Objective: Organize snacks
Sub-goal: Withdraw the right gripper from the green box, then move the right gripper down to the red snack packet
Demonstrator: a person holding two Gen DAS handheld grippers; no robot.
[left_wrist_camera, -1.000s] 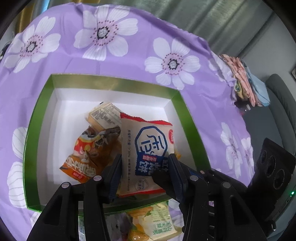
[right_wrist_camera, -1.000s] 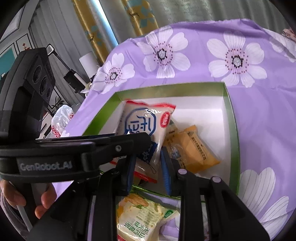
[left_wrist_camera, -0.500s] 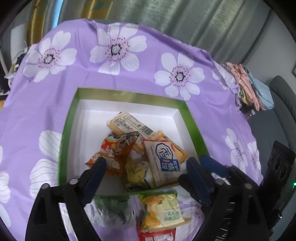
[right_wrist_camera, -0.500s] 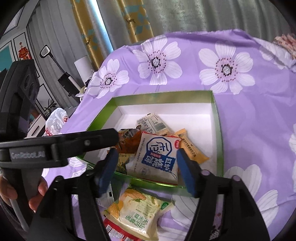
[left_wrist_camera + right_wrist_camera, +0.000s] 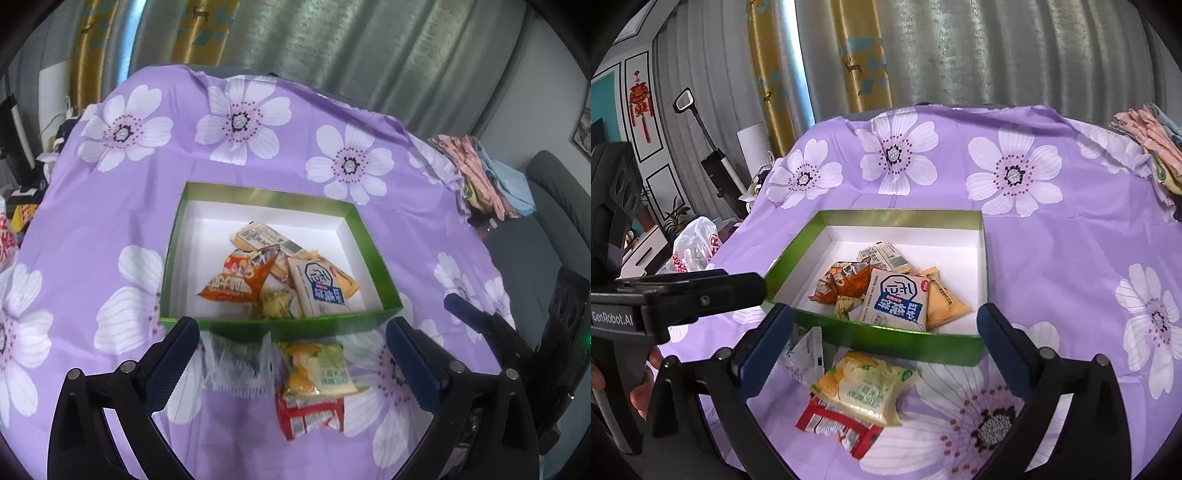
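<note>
Both the left gripper [image 5: 291,347] and right gripper [image 5: 884,332], jaws just opened and empty, hover over the packets [image 5: 862,384] waiting at six o'clock of the green box [image 5: 984,258].

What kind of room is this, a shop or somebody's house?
Most likely a home living room. Long curtains hang behind a table spread with a purple flowered cloth, a red knot ornament hangs on the wall, and a stick vacuum stands in the corner.
</note>
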